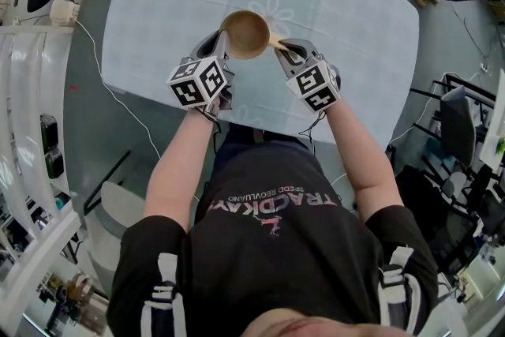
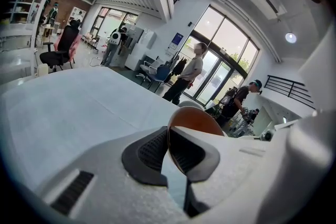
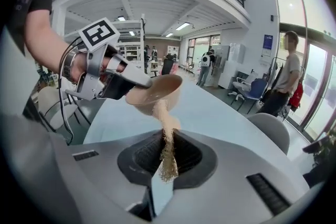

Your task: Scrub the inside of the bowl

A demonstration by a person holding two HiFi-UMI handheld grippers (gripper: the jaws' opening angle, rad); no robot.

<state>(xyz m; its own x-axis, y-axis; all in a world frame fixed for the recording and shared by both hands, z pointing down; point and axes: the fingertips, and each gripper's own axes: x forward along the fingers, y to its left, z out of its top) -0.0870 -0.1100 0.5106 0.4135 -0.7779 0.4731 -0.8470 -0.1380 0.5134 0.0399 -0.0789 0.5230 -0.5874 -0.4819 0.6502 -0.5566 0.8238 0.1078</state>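
Head view: left gripper (image 1: 223, 42) pinches bowl (image 1: 245, 33) rim; right gripper (image 1: 284, 50) clamps scrubber (image 3: 168, 150).

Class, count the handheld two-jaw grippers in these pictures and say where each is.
2. The left gripper clamps the rim of the round brown wooden bowl; the right gripper, beside it, grips a tan fibrous scrubber.

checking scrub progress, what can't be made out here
- dirt inside the bowl: too small in the head view; the right gripper view shows mostly its outside; in the left gripper view the tongs cover most of it
- scrubber tip: head view too small to tell if it touches the inside
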